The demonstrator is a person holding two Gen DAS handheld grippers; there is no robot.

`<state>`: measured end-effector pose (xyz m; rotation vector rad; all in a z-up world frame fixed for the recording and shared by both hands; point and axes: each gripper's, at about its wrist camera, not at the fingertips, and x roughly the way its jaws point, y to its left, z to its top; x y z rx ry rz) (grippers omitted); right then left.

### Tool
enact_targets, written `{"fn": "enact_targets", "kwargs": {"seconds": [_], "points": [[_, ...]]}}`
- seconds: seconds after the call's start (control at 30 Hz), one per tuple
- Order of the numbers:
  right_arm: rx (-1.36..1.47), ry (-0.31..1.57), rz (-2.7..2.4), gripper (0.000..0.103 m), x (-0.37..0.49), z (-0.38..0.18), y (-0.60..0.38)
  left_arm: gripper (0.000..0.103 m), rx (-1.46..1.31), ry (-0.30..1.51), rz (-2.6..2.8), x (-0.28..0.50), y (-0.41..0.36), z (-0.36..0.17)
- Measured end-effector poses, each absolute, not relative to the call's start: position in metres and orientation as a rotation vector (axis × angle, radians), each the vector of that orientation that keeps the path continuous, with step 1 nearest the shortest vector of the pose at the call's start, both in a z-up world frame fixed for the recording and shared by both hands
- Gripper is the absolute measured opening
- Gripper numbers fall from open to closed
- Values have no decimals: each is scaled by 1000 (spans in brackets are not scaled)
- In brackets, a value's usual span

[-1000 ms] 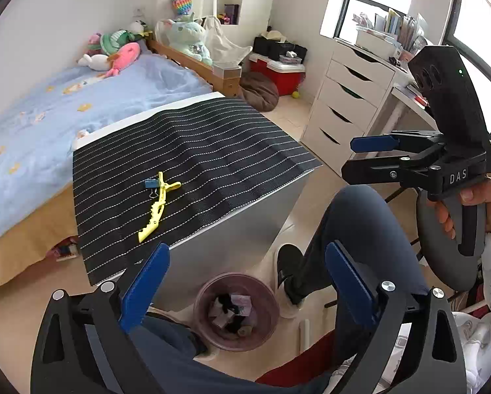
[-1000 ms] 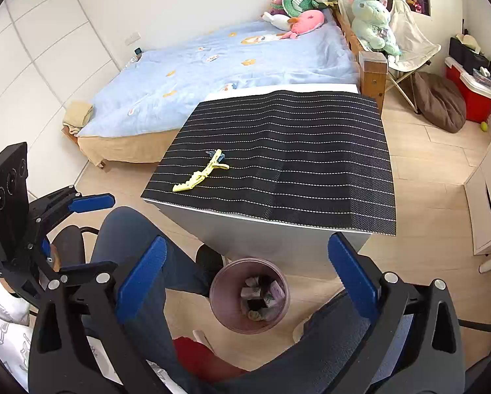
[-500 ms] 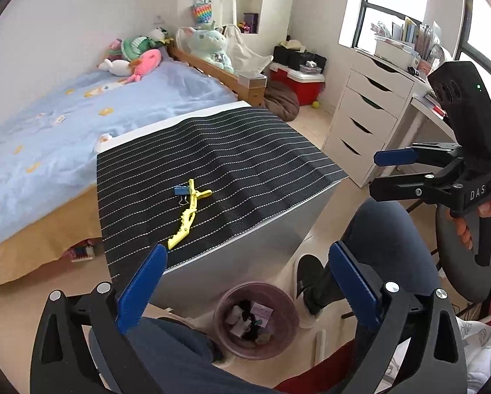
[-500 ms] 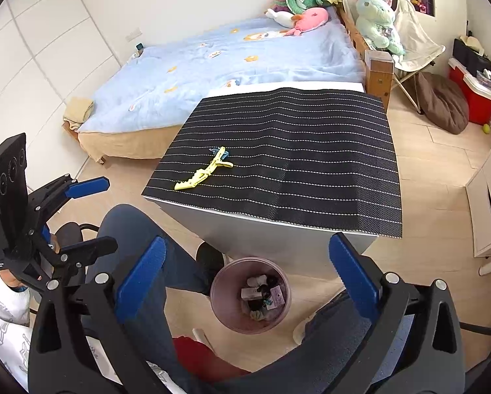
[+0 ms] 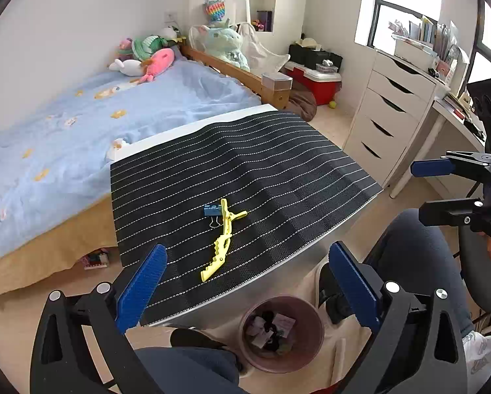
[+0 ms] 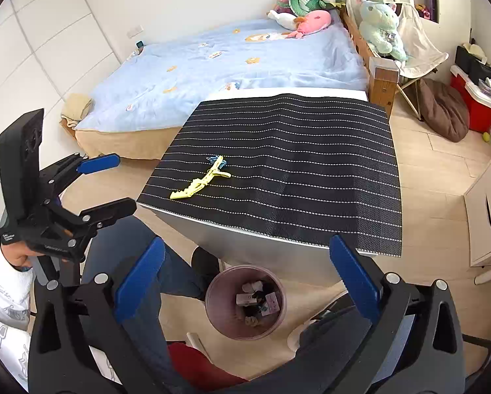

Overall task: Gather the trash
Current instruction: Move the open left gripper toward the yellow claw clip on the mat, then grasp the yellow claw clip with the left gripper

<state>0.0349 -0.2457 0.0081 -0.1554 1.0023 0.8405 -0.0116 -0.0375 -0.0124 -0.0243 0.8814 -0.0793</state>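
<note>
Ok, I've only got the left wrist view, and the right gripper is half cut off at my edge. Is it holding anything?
Observer: No. In the right wrist view the right gripper is wide open with nothing between its fingers, hanging above the bin.
Operator: How full is that bin?
Observer: Seen from above, a few scraps lie at the bottom, and most of the wall is bare.
Operator: And my left gripper from outside?
Observer: The left gripper is open and empty. It is held off the table's near corner, short of the yellow clip.
</note>
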Motion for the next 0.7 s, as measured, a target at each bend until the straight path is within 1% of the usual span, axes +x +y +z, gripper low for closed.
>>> {"fn": "enact_targets", "kwargs": {"seconds": [0.4, 0.7], "points": [[-168, 1005, 831, 99, 45, 7, -241, 95, 36, 1007, -90, 39, -29, -55], [-158, 1018, 818, 99, 49, 3, -245, 95, 41, 1067, -83, 58, -23, -82]]}}
